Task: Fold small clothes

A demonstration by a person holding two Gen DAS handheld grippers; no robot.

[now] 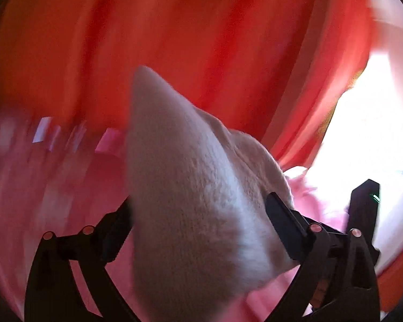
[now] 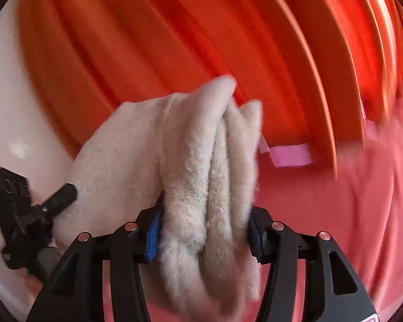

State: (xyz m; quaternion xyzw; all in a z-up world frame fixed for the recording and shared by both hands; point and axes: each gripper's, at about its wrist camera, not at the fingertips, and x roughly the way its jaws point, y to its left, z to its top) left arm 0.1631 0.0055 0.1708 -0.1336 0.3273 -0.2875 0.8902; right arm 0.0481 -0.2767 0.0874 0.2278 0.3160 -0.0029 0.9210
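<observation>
Behind everything, pleated orange-red curtain (image 2: 174,40) above a pink surface (image 2: 335,214). Between both tongs, lifted clear of that surface, a cream fleecy garment (image 2: 196,177). Right tongs (image 2: 204,238) clamped on its bunched folds, blue pads pressing in. Left tongs (image 1: 198,214) closed against its stretched edge. Small pink tags (image 2: 290,155) at the curtain hem.

Fleece cloth (image 1: 190,196) covers left gripper (image 1: 201,217) fingertips; its lower end is cut off by frame bottom. Right gripper (image 2: 204,238) pads half buried in bunched fleece. Orange curtain (image 1: 174,40) motion-blurred. Window area (image 1: 362,134) blown out, unreadable.
</observation>
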